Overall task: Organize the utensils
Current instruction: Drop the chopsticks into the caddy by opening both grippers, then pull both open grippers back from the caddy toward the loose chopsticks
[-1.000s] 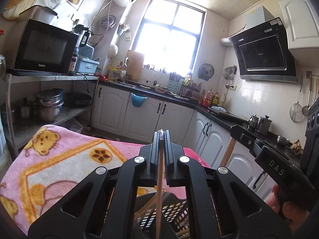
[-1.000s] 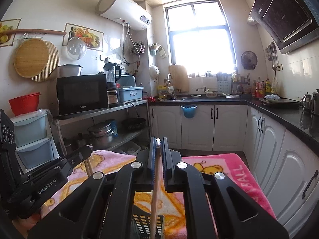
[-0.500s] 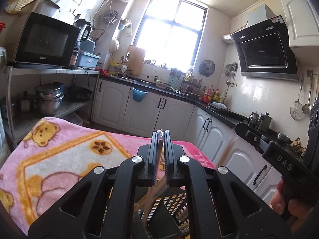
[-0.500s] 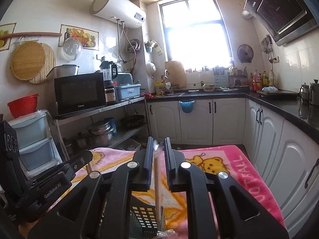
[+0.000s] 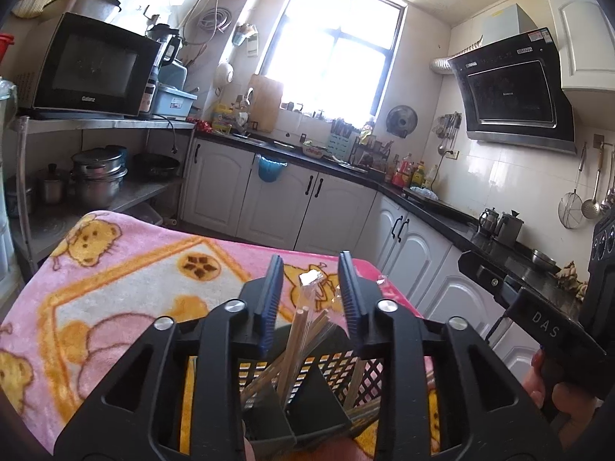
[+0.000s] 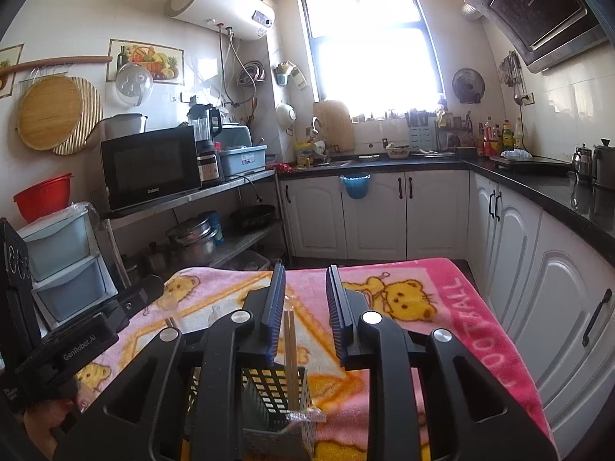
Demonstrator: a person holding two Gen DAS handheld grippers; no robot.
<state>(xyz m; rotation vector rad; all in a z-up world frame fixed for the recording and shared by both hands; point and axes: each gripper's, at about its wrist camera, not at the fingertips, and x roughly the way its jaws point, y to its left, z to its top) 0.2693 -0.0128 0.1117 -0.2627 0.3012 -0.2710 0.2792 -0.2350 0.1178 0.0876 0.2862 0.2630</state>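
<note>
A black perforated utensil holder (image 5: 342, 365) stands on the pink bear blanket (image 5: 115, 288). My left gripper (image 5: 309, 265) hovers over it, jaws opening; a clear-wrapped bundle of chopsticks (image 5: 303, 330) leans in the holder between the pads, touching neither. In the right wrist view my right gripper (image 6: 305, 272) is above the same holder (image 6: 269, 388), jaws also opening. A pair of wooden chopsticks (image 6: 291, 353) stands upright in a compartment, free of both pads. A crumpled clear wrapper (image 6: 303, 417) lies on the holder's rim.
A steel shelf with a microwave (image 6: 150, 169) and pots (image 6: 192, 242) lines the left wall. White cabinets (image 6: 376, 215) under a black counter run along the back and right. A hand grips the right gripper's handle (image 5: 561, 395).
Both grippers have gone from shut on chopsticks to open. The chopsticks have slid down into the holder and stand free between the jaws.
</note>
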